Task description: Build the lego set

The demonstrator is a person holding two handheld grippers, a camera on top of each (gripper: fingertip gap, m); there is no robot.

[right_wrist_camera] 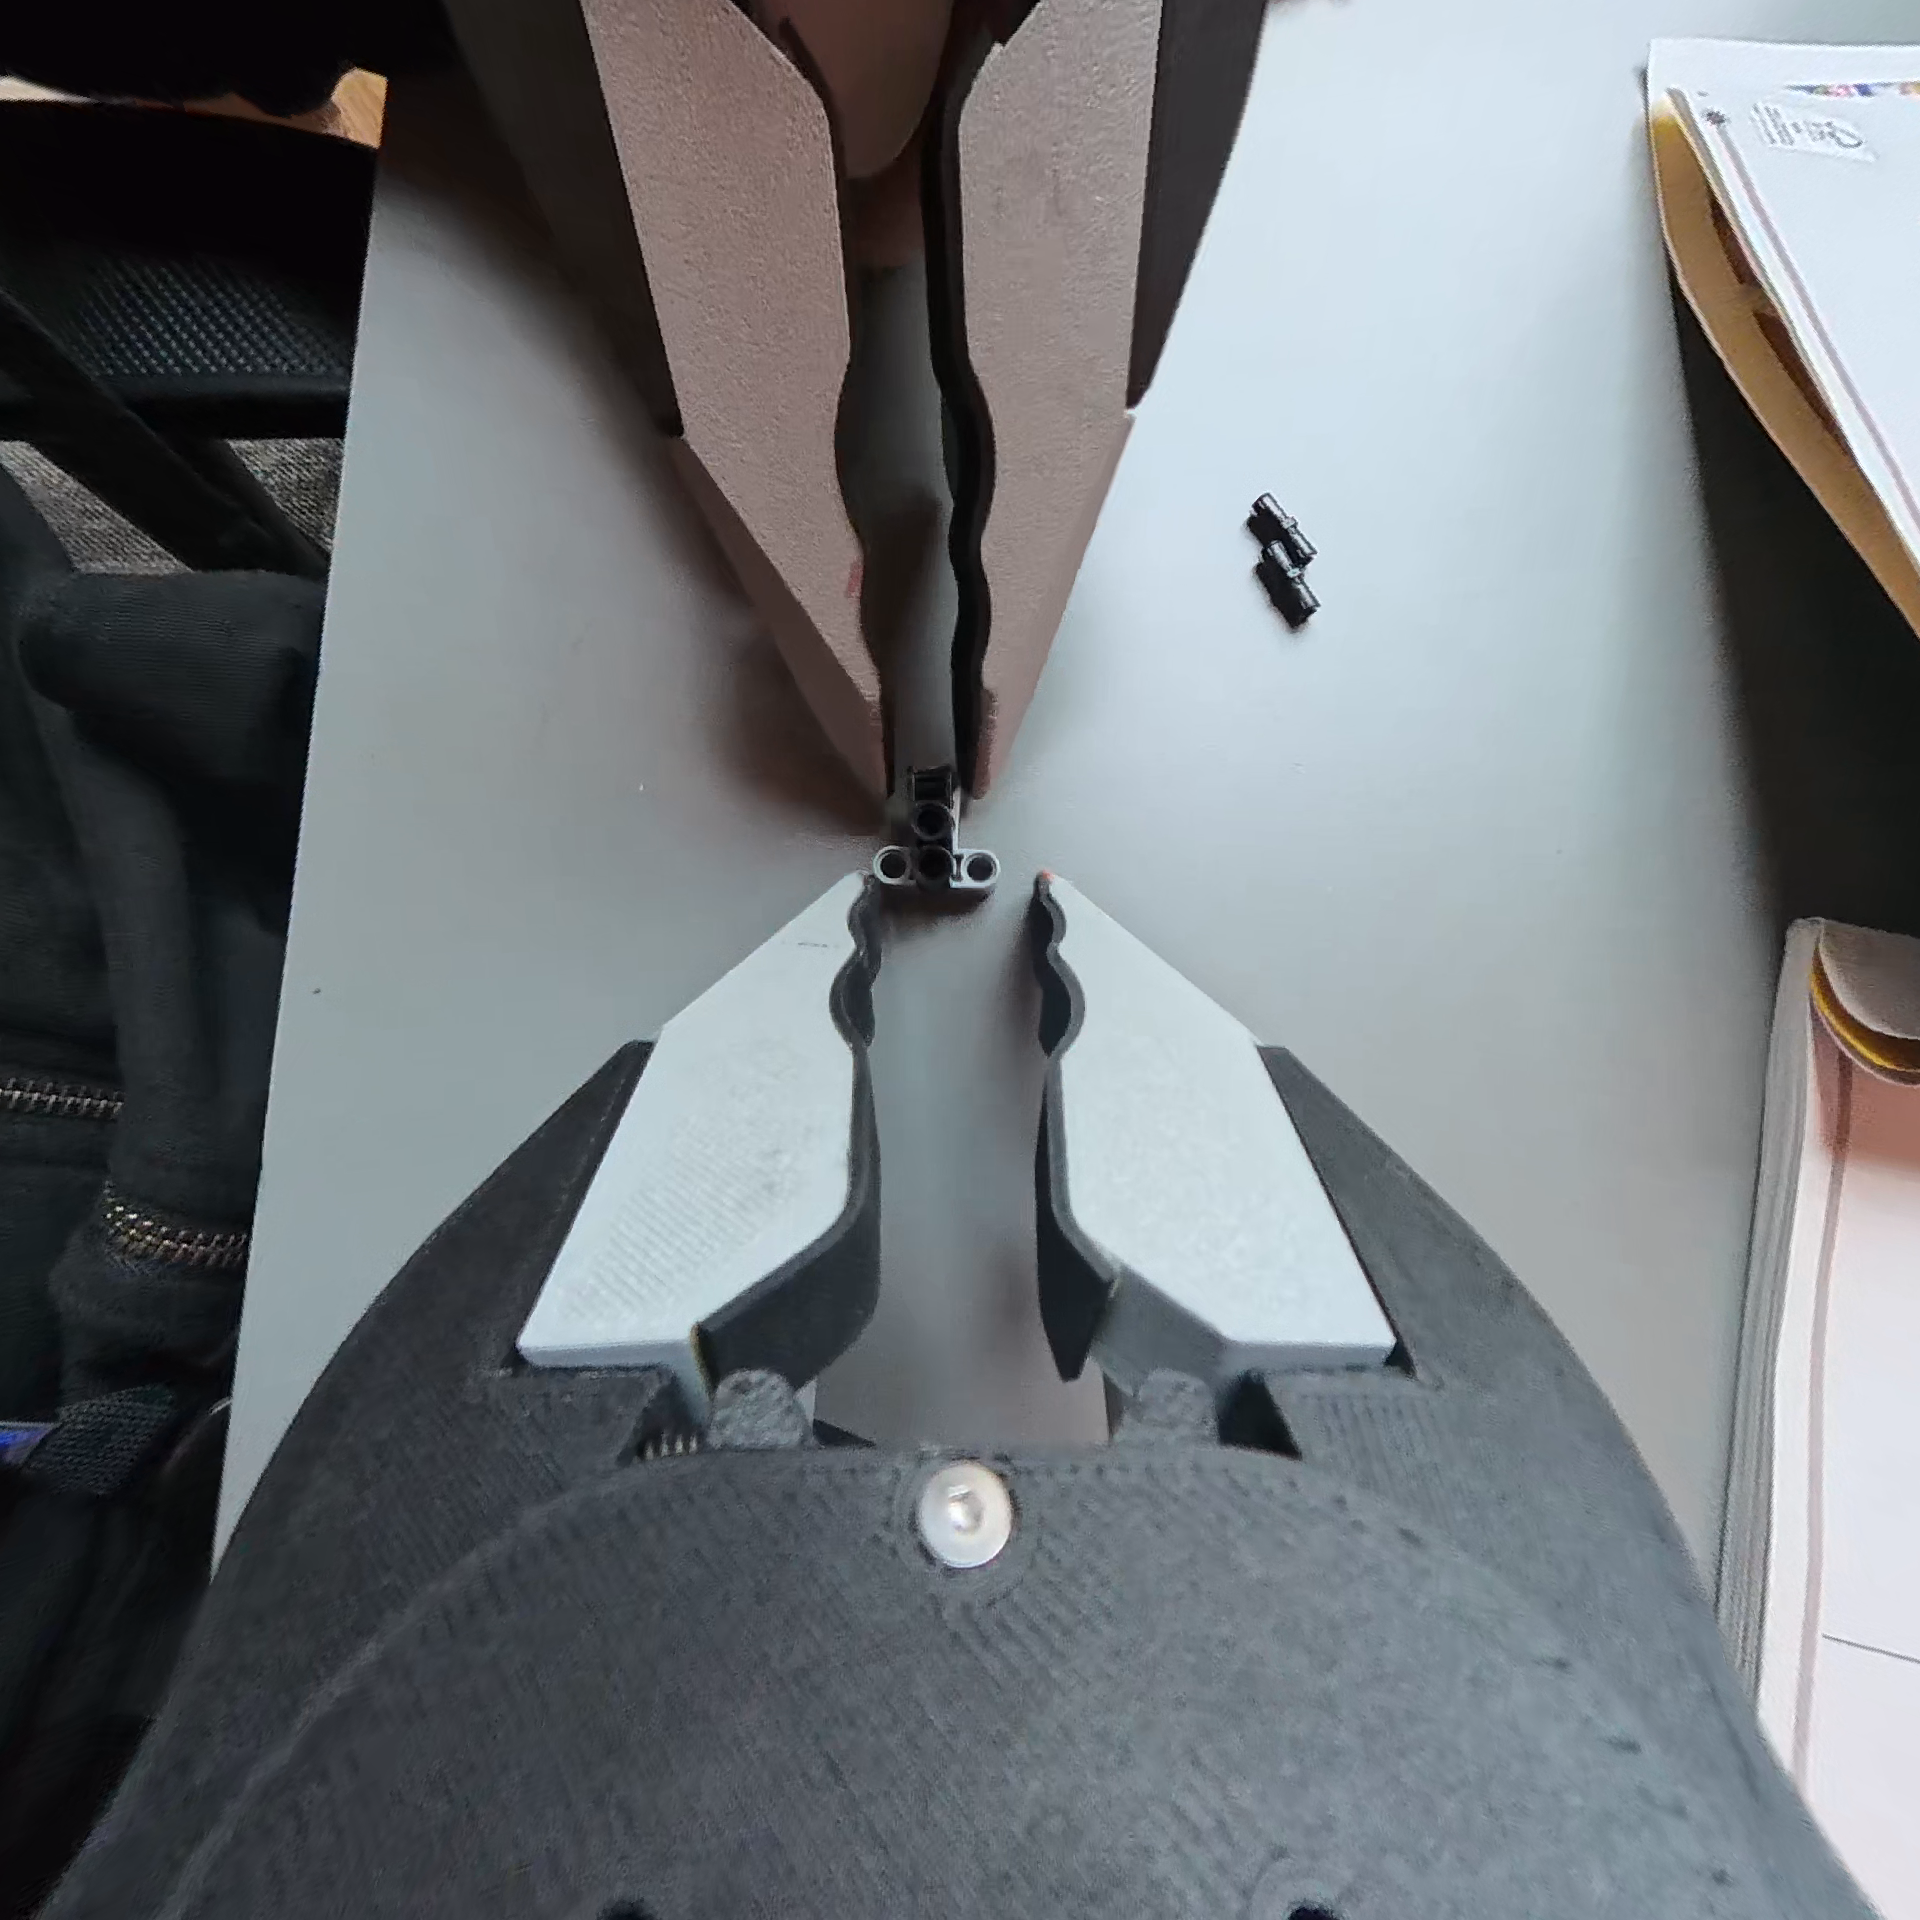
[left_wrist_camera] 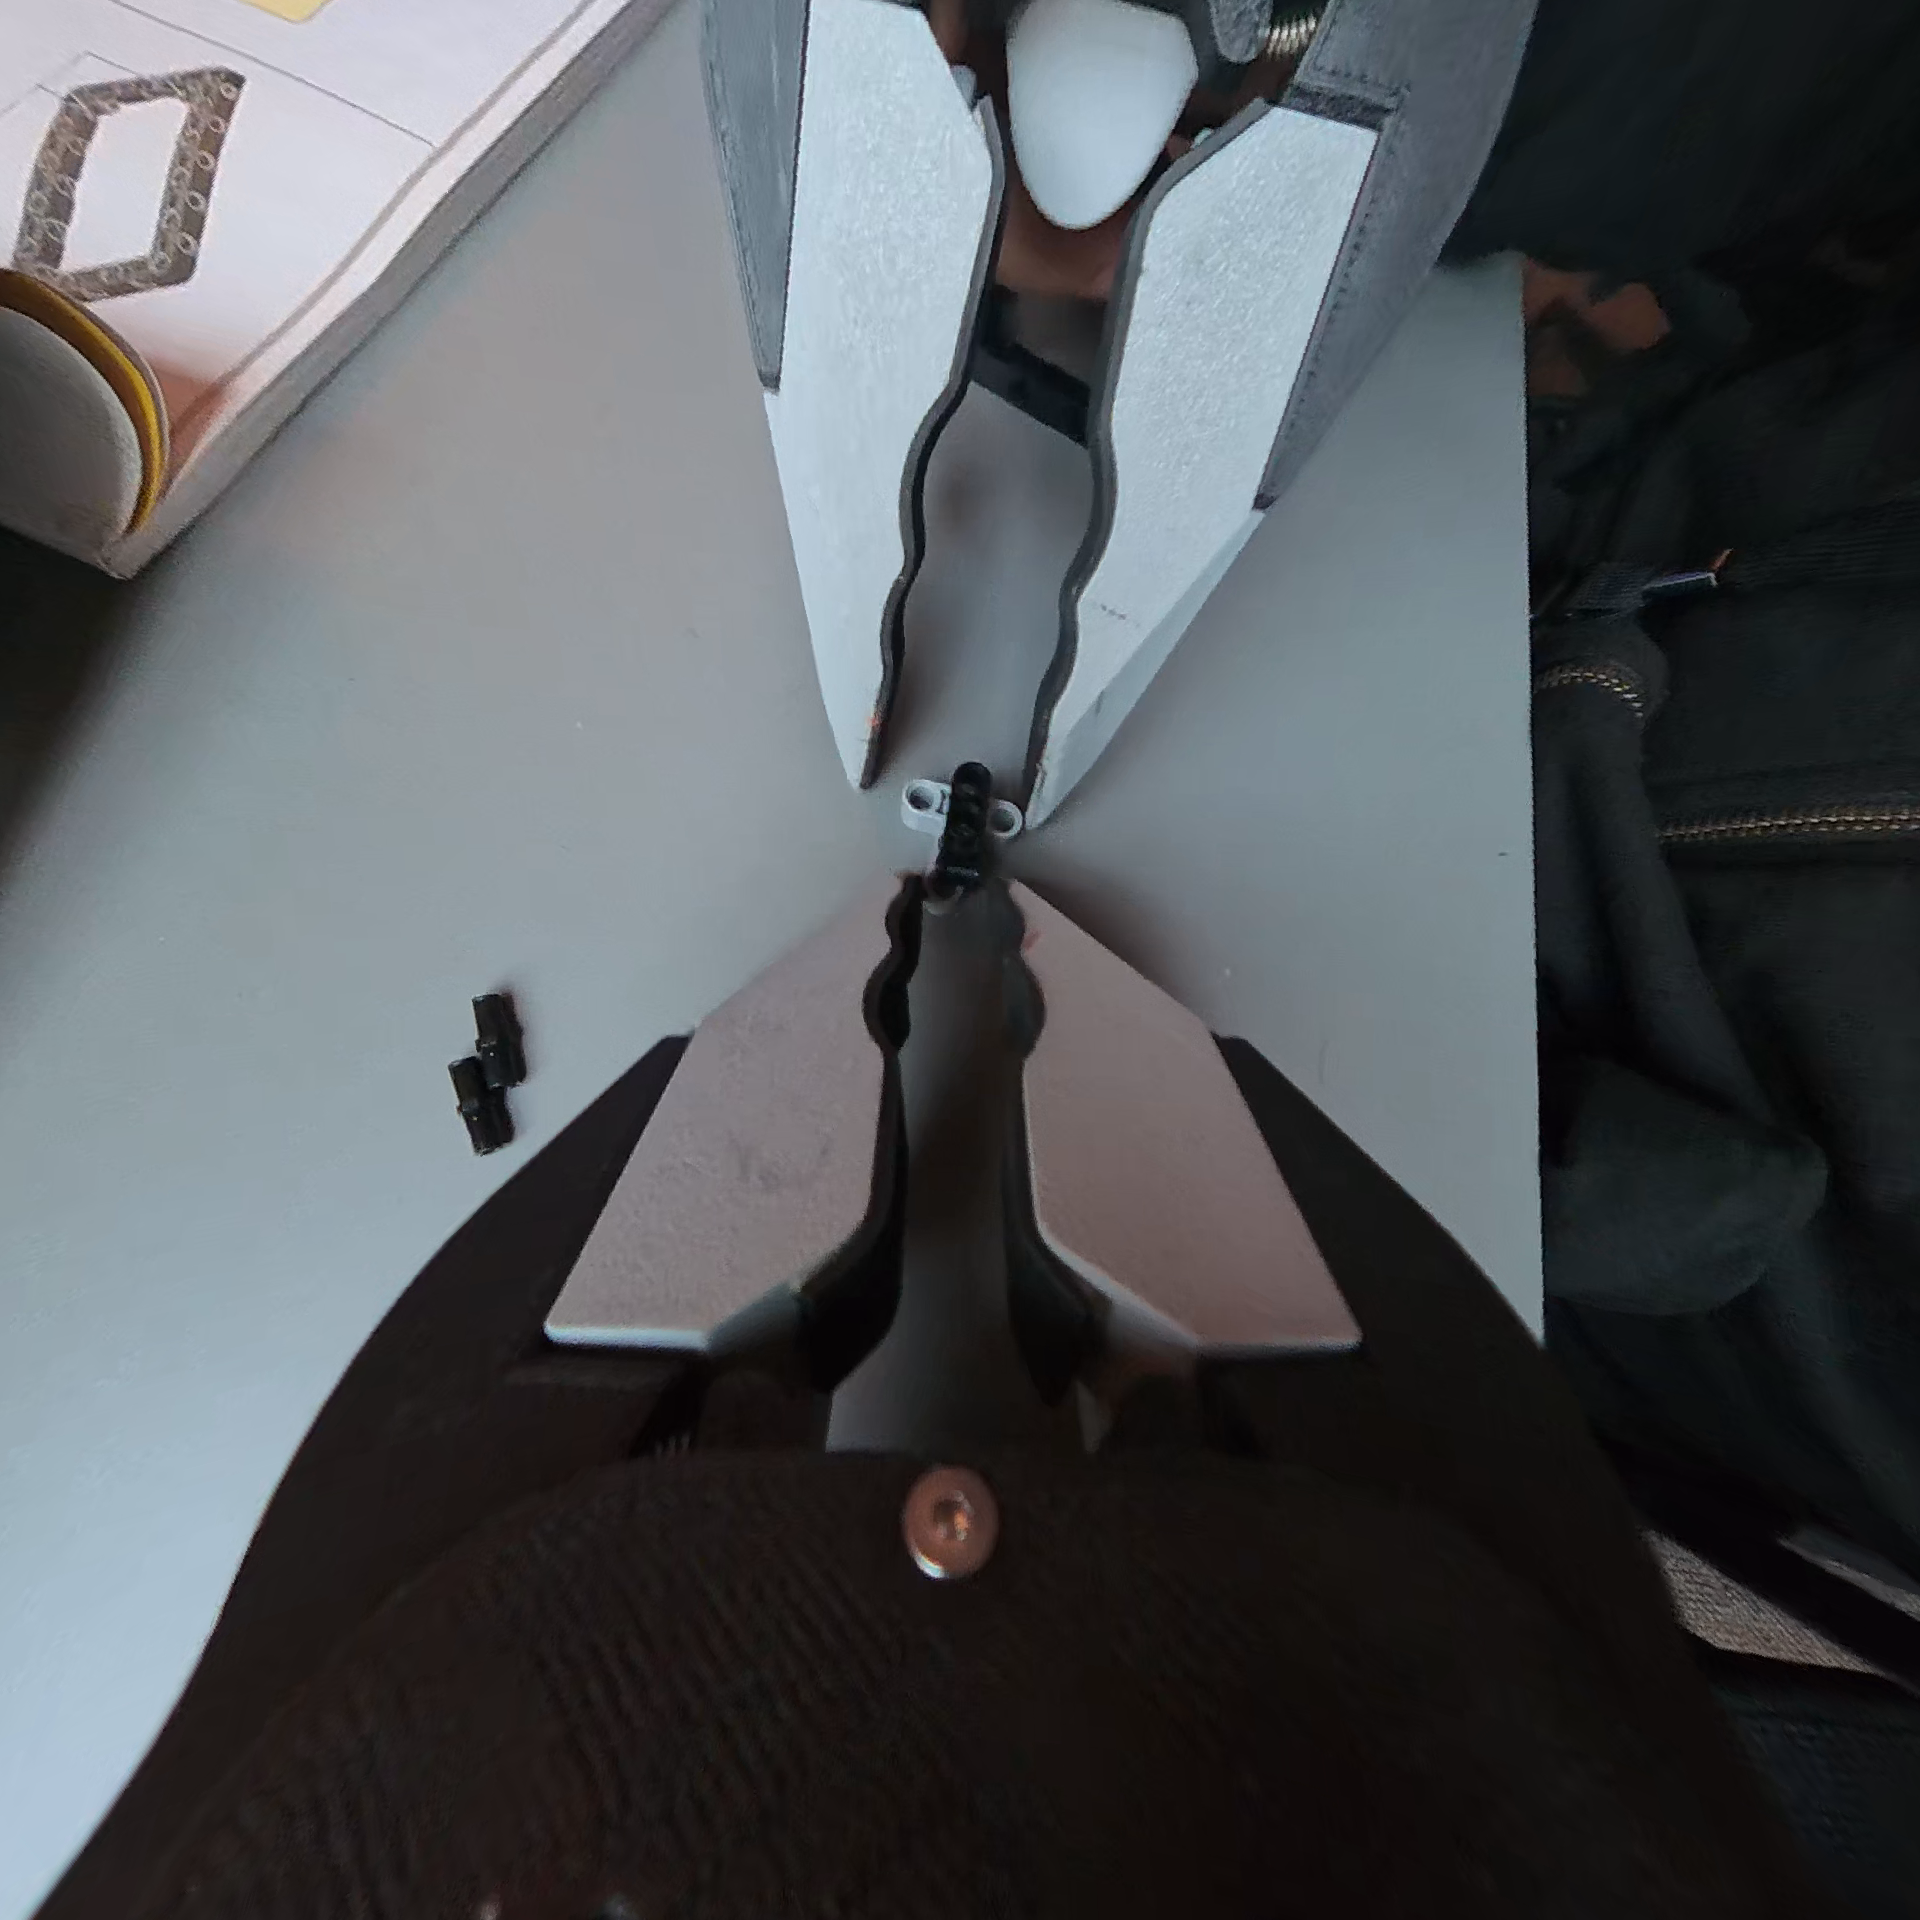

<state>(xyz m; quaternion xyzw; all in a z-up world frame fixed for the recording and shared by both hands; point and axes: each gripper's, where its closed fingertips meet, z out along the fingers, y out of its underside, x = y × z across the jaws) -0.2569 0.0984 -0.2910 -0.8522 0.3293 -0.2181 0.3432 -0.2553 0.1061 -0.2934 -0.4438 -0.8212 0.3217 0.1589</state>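
The left tool (left_wrist_camera: pixel 951 899) is clenched on the black beam (left_wrist_camera: pixel 961 826), above the grey bench (left_wrist_camera: pixel 416 727). The grey beam (right_wrist_camera: pixel 935 864) crosses the black beam's end. The right tool (right_wrist_camera: pixel 951 894) stands released beside the grey beam. Two black pins (right_wrist_camera: pixel 1285 561) lie well apart from it.

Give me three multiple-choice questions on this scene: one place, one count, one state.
1. Where do the pins lie? A plate B table C bowl
2. How many loose pins? A one B two C four
3. The right gripper is: A open B shut on a pin C shut on a wheel
Answers: 1 B, they rest on bare table. 2 B, two black pieces lie together. 3 A, a gap shows between its fingers.
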